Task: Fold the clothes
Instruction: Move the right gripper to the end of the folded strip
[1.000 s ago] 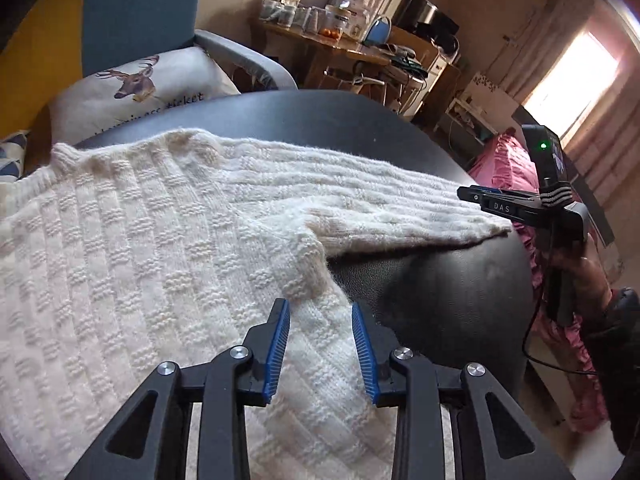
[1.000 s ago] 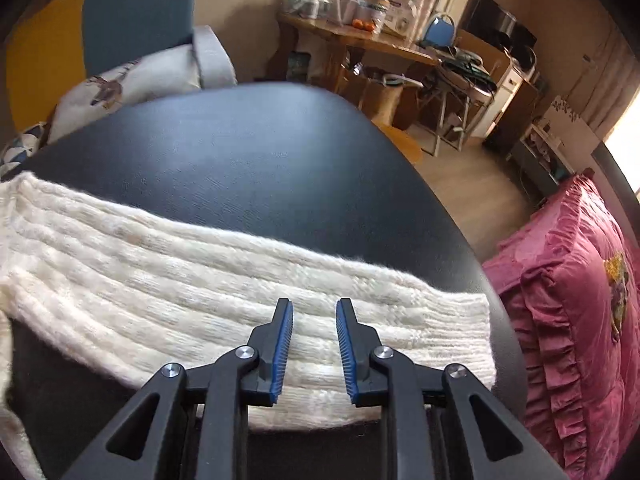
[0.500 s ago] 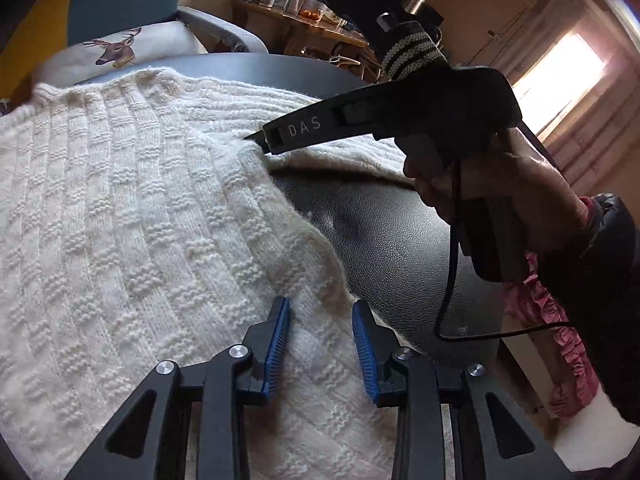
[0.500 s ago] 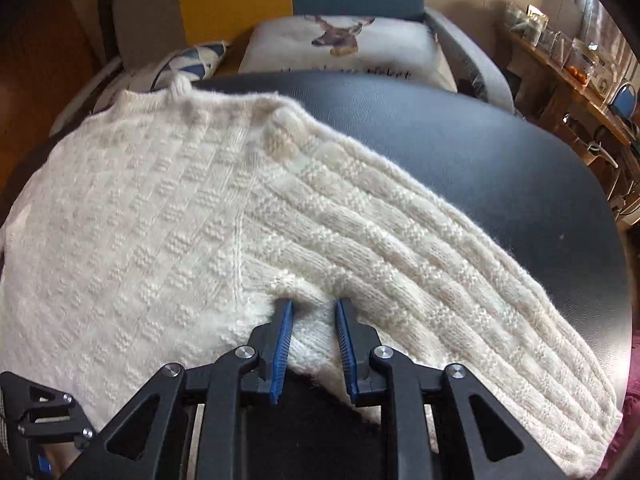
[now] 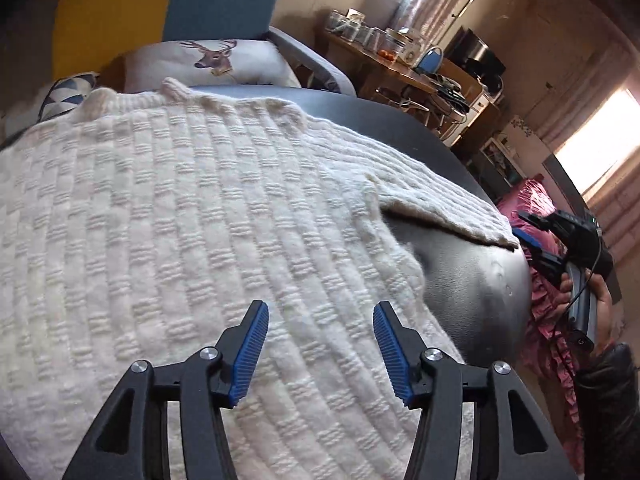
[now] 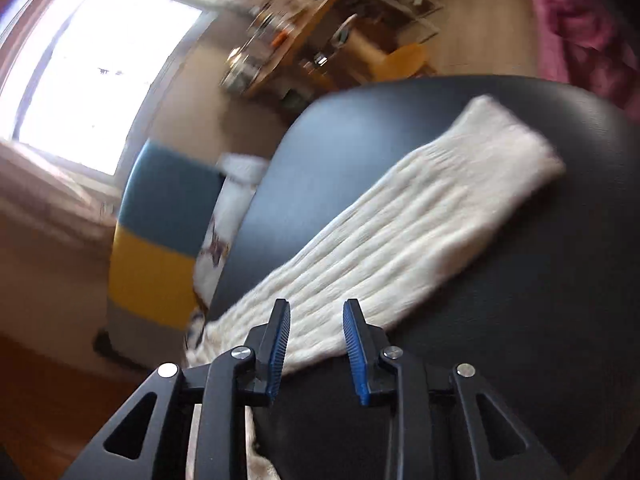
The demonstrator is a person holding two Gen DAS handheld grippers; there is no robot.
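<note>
Cream knit sweater spread flat on a dark round table, one sleeve extended.

The sweater (image 5: 192, 216) shows a basket-weave body and ribbed sleeve (image 6: 420, 216), which lies straight toward the table (image 6: 540, 340) edge, cuff flat. Left gripper (image 5: 320, 344) hovers over the body, jaws opening, nothing pinched. Right gripper (image 6: 316, 344) sits over the sleeve, jaws opening, pads not pressing the knit. A deer-print cushion (image 5: 208, 60) rests on the armchair beyond.
</note>
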